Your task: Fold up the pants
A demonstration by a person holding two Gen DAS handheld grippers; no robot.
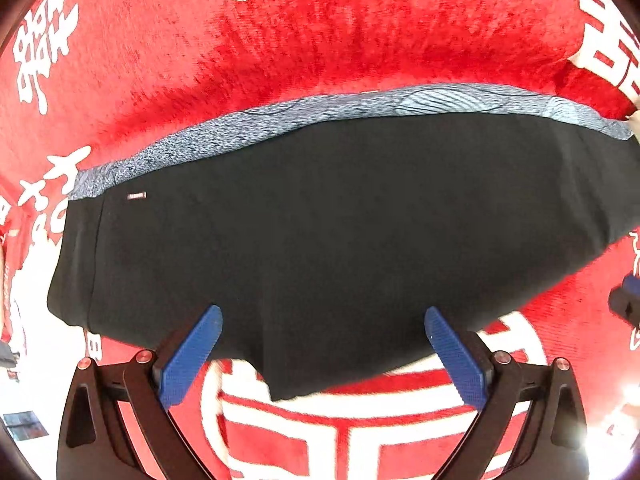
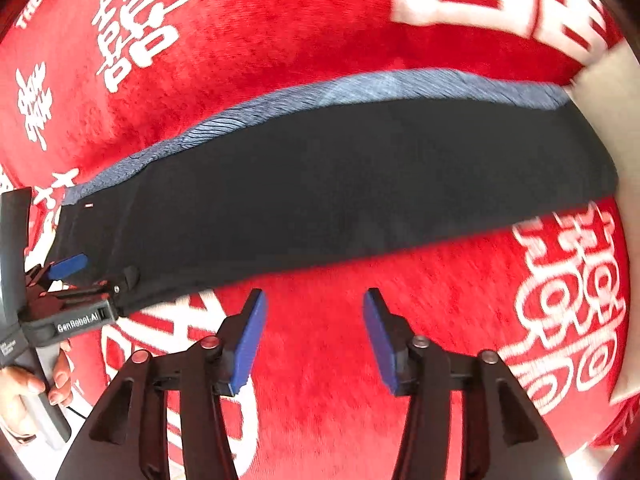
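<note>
- Black pants [image 1: 320,216], folded lengthwise into one long strip, lay flat across a red blanket [image 1: 280,40]; a blue-grey patterned layer [image 1: 360,106] showed as a band along the far long edge.
- Small pale label [image 1: 136,196] sat on the black cloth near the left end of the strip, just below the patterned band.
- Left gripper [image 1: 322,322]: jaws stood wide apart, blue pads [image 1: 192,354] on both fingers, nothing between them. The fingertips lay over the near edge of the pants, close to the left end; whether they touched the cloth could not be told.
- Right wrist view showed that same left gripper [image 2: 100,268] from the side at the strip's left end, one blue pad over the black cloth, its body marked "GenRobot.AI", with the person's hand [image 2: 24,392] on the handle.
- Right gripper [image 2: 314,300]: jaws likewise open wide and holding nothing, blue pads [image 2: 248,344] facing each other. It hovered over bare red blanket just short of the near edge of the pants [image 2: 340,184], apart from the cloth.
- Red blanket [image 2: 320,40]: plush pile, printed with large white characters [image 2: 136,24] on all sides of the pants.
</note>
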